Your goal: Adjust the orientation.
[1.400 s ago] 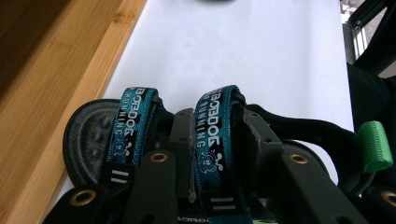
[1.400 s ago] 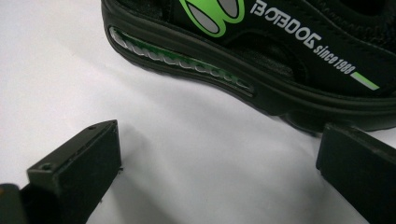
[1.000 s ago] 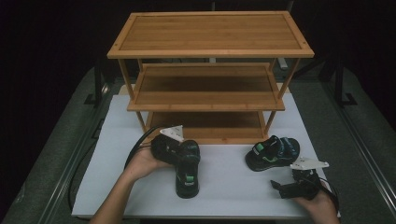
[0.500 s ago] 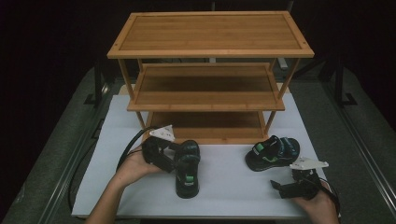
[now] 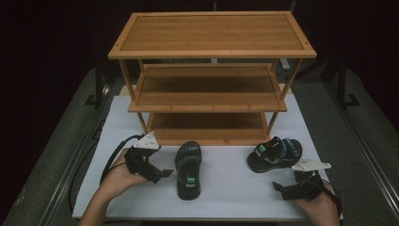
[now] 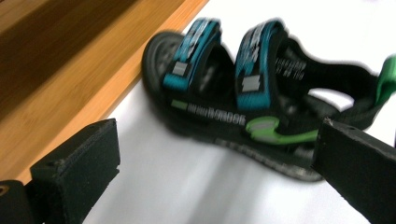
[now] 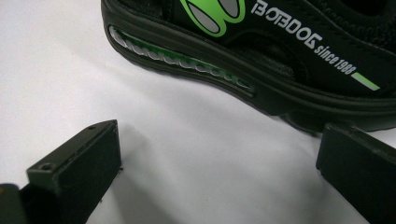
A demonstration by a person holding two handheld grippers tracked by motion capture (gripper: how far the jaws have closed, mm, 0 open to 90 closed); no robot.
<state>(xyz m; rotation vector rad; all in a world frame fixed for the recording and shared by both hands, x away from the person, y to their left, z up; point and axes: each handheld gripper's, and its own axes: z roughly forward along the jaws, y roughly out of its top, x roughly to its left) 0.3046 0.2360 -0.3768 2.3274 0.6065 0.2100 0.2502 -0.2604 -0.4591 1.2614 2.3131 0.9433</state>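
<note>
White table mat [image 5: 226,188] in a dark room; left gripper [image 5: 162,173] jaws just opened, right gripper [image 5: 278,187] jaws apart

Two black hand-held grippers
Left hand-held gripper [image 5: 162,173] and right hand-held gripper [image 5: 278,187]: blocky black jaws, grey three-cornered top plates, trailing black cables, bare forearms

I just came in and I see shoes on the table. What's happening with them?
A person holds a gripper in each hand. The left gripper has just been opening, with nothing between its jaws, beside the left sandal on the white mat. The right gripper waits open near the right sandal. The wooden shoe rack has no shoes yet.
</note>
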